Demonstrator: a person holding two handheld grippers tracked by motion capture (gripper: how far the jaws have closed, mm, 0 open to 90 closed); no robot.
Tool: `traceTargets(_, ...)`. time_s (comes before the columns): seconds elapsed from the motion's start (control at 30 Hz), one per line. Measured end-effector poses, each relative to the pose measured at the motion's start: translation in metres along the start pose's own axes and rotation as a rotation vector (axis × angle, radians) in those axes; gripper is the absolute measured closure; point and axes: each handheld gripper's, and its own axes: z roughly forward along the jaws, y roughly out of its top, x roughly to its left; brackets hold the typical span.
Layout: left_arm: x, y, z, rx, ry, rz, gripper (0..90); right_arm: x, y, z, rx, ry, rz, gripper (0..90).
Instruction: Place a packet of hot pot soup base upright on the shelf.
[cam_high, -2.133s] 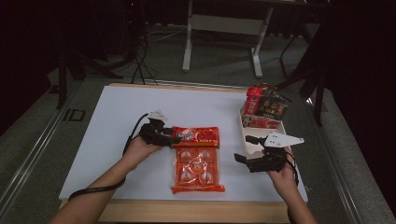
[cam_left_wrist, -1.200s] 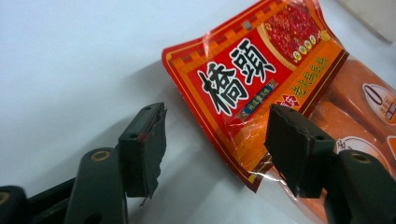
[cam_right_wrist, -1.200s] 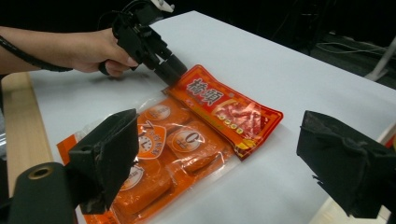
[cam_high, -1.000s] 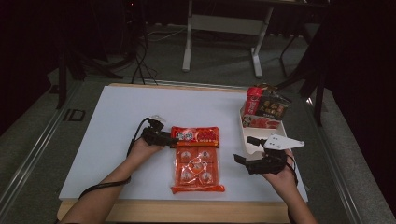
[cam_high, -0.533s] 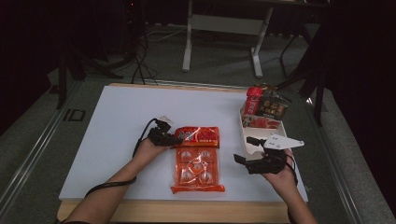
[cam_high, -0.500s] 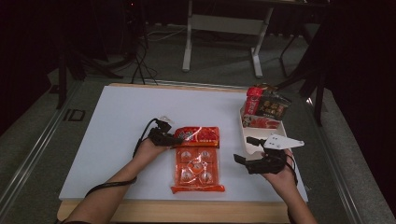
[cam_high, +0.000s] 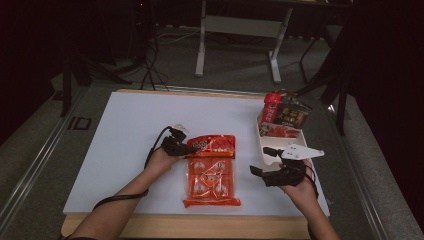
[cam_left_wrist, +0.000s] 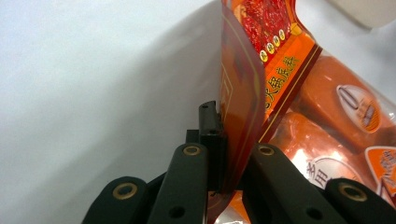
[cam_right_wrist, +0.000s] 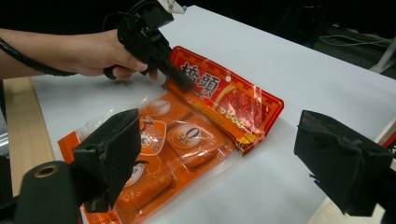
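Jaws of the left gripper (cam_high: 189, 148) have just been closing and are now clamped on the left edge of a red snack packet (cam_high: 214, 145), whose thin edge is seen pinched between the black pads in the left gripper view (cam_left_wrist: 236, 116), lifted off the table. In the right gripper view the packet (cam_right_wrist: 226, 100) is seen tilted up from that held edge, its far end resting on an orange multi-pack bag (cam_right_wrist: 163, 149). The orange bag (cam_high: 211, 181) lies flat on the table just in front of the person, between the two hands, with round labelled portions visible through it. The right gripper (cam_high: 265, 165) is held beside the bag's right side, its jaws spread wide with nothing between them. Behind it, at the table's right edge, a white tray (cam_high: 265, 145) is set, in which a red canister (cam_high: 271, 107) and a dark printed packet (cam_high: 294, 114) stand, with another red packet (cam_high: 285, 131) lying in front of them. The table is covered by a white sheet (cam_high: 140, 120) over a wooden edge (cam_high: 200, 227), and grey floor and dark table legs are seen beyond. Large Chinese characters are printed on the red packet, and yellow characters on its orange band; the small print cannot be read.
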Motion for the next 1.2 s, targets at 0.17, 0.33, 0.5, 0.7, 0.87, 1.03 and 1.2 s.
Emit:
traceTargets(0.17,-0.004,0.004,-0.006,-0.005,0.003,0.02,89.2,0.003,0.0,0.002,0.015,0.003,-0.013,14.8)
traceTargets(0.33,-0.008,0.009,-0.014,-0.031,-0.009,0.028,89.1,0.002,0.001,0.001,0.007,0.0,-0.008,14.8)
traceTargets(0.5,-0.016,0.017,-0.024,-0.056,-0.013,0.043,89.1,0.001,0.002,-0.002,-0.01,-0.007,0.002,14.7)
traceTargets(0.7,-0.027,0.024,-0.037,-0.086,-0.021,0.065,89.2,0.001,0.004,-0.005,-0.031,0.001,0.001,11.0)
traceTargets(0.87,-0.032,0.027,-0.045,-0.093,-0.033,0.073,89.1,0.001,0.006,-0.008,-0.049,-0.006,-0.009,10.6)
traceTargets(1.03,-0.038,0.03,-0.052,-0.103,-0.04,0.096,89.2,0.0,0.006,-0.007,-0.059,-0.025,0.002,14.3)
traceTargets(1.2,-0.045,0.031,-0.059,-0.115,-0.044,0.119,89.2,0.001,0.008,-0.006,-0.06,-0.055,-0.068,14.9)
